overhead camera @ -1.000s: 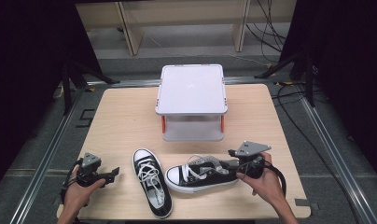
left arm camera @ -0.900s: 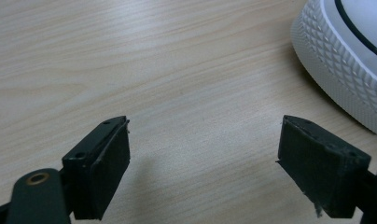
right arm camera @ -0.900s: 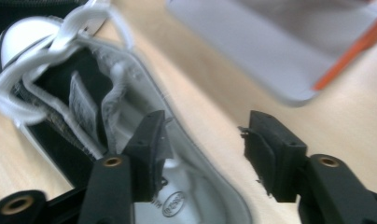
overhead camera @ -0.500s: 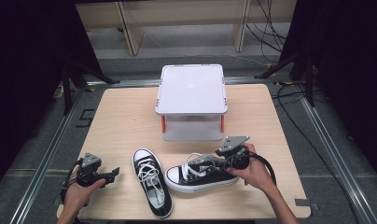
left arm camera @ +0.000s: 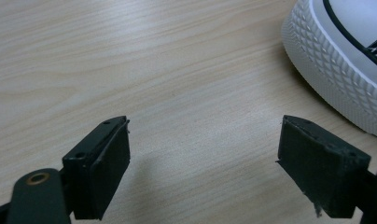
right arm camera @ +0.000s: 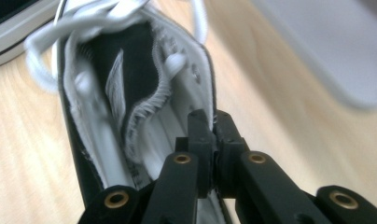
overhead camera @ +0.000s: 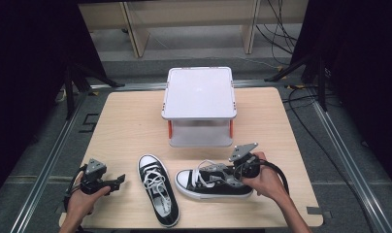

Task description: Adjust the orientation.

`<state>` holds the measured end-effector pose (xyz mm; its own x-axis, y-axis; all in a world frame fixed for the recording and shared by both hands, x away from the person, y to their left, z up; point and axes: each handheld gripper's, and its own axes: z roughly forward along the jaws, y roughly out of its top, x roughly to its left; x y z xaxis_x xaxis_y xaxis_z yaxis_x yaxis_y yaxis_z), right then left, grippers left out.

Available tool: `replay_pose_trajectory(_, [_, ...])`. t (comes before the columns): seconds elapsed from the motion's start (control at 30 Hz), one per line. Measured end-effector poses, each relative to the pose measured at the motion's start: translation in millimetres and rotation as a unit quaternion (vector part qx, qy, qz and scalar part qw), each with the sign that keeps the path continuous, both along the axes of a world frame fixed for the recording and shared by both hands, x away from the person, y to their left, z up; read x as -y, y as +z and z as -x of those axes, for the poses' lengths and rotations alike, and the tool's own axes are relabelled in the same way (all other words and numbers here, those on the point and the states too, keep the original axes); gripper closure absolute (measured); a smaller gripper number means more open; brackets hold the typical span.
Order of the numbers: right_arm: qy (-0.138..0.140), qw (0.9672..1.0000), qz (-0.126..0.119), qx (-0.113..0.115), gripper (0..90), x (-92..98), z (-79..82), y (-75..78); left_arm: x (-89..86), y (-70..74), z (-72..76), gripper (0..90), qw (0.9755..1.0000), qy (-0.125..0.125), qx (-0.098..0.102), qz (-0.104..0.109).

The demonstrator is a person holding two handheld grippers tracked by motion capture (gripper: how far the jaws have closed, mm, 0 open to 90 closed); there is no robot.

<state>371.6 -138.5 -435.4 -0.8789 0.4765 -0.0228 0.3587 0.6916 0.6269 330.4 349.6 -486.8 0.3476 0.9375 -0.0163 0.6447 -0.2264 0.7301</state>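
Note:
Two black canvas shoes with white toes and laces lie on the table's near side. The left shoe (overhead camera: 158,189) points away from me; the right shoe (overhead camera: 208,183) lies crosswise with its toe to the left. My right gripper (overhead camera: 231,174) sits at the right shoe's heel opening. Its jaws have just been closing and are now shut on the shoe's side wall (right arm camera: 203,79), pinching the collar edge between the pads of my right gripper (right arm camera: 210,123). My left gripper (overhead camera: 117,180) rests low at the table's near left, open, with bare wood between its fingers (left arm camera: 105,158). The left shoe's rubber toe (left arm camera: 345,74) lies just beyond it.
A white lidded plastic box (overhead camera: 200,92) with orange clips stands at the middle back of the wooden table (overhead camera: 126,126), close behind the shoes; its blurred edge (right arm camera: 326,42) is near my right gripper. Dark stands and cables surround the table.
My right gripper moved left to the right shoe's heel opening and closed on its side wall. The left hand and both shoes stayed put.

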Motion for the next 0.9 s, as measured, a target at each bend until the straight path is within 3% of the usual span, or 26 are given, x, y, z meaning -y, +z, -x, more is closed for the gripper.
replay_pose_trajectory(0.07, [-0.018, 0.9996, -0.011, -0.017, 88.6, 5.7, 9.8, 0.0, -0.3, -0.6, -0.5, 16.6, 1.0000, 0.000, 0.001, -0.001])
replay_pose_trajectory(0.1, [-0.033, 0.9987, -0.008, -0.037, 88.0, 6.8, 23.5, 3.8, -0.4, -0.5, -0.5, 16.6, 1.0000, 0.000, 0.001, -0.001])
replay_pose_trajectory(0.17, [-0.037, 0.9983, -0.010, -0.044, 86.3, 6.2, 28.8, 4.1, -0.3, -1.0, -0.7, 16.6, 1.0000, 0.000, -0.001, -0.001])
replay_pose_trajectory(0.23, [-0.047, 0.9957, -0.028, -0.074, 78.6, 2.9, 44.2, 5.0, 0.0, -0.9, -0.5, 16.6, 1.0000, -0.001, 0.000, 0.000])
replay_pose_trajectory(0.33, [-0.047, 0.9940, -0.042, -0.090, 70.9, -4.4, 61.9, 7.8, 0.2, -0.5, -0.1, 16.6, 1.0000, -0.002, 0.002, -0.002])
replay_pose_trajectory(0.37, [-0.052, 0.9944, -0.044, -0.081, 69.6, -5.7, 63.1, 7.8, -1.6, 1.1, 0.5, 16.6, 0.9999, -0.011, -0.005, -0.012])
replay_pose_trajectory(0.4, [-0.053, 0.9951, -0.041, -0.073, 67.6, -6.6, 63.2, 7.6, 0.0, 0.7, 0.7, 16.6, 1.0000, -0.006, -0.001, -0.004])
replay_pose_trajectory(0.57, [-0.073, 0.9964, -0.027, -0.033, 60.4, -9.9, 61.2, 8.6, 0.3, -0.7, -0.4, 16.6, 1.0000, -0.002, 0.002, -0.004])
replay_pose_trajectory(0.73, [-0.079, 0.9967, -0.016, -0.006, 63.3, -21.5, 62.3, 7.0, 1.3, -0.6, -0.4, 16.6, 1.0000, 0.001, 0.003, -0.001])
replay_pose_trajectory(0.8, [-0.071, 0.9975, 0.001, 0.001, 65.4, -27.1, 60.2, 6.6, 1.8, -0.5, -0.5, 16.6, 1.0000, 0.001, 0.003, 0.004])
replay_pose_trajectory(0.83, [-0.072, 0.9974, 0.005, 0.002, 65.9, -28.9, 59.5, 6.1, -1.3, 2.2, 0.1, 16.6, 0.9997, -0.010, -0.009, -0.021])
replay_pose_trajectory(0.9, [-0.071, 0.9974, 0.008, 0.010, 69.9, -33.4, 56.4, 4.1, 1.1, 0.0, -1.0, 16.6, 0.9999, 0.001, -0.001, -0.011])
